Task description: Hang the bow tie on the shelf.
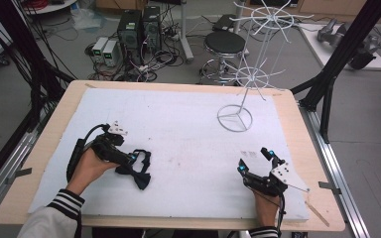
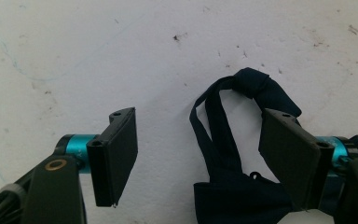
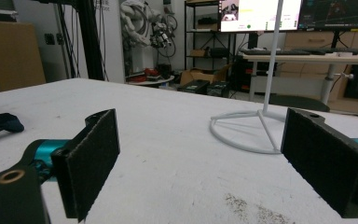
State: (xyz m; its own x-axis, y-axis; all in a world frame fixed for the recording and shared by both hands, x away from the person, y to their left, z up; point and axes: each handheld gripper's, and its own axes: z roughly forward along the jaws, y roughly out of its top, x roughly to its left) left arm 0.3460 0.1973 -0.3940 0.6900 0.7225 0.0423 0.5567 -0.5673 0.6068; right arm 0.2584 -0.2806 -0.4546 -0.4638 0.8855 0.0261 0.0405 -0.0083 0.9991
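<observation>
A dark navy bow tie lies on the white foam sheet at the front left. My left gripper is down over it, jaws apart. In the left gripper view the bow tie and its looped strap sit between the jaws, against the right-hand pad; the left-hand pad stands clear of it, so my left gripper is open. My right gripper rests at the front right, open with nothing between its pads.
A white wire hanging stand with spoked rings rises at the back right of the sheet; its ring base lies ahead of the right gripper. A thin wooden stick lies at the front right corner. Black frame posts flank the table.
</observation>
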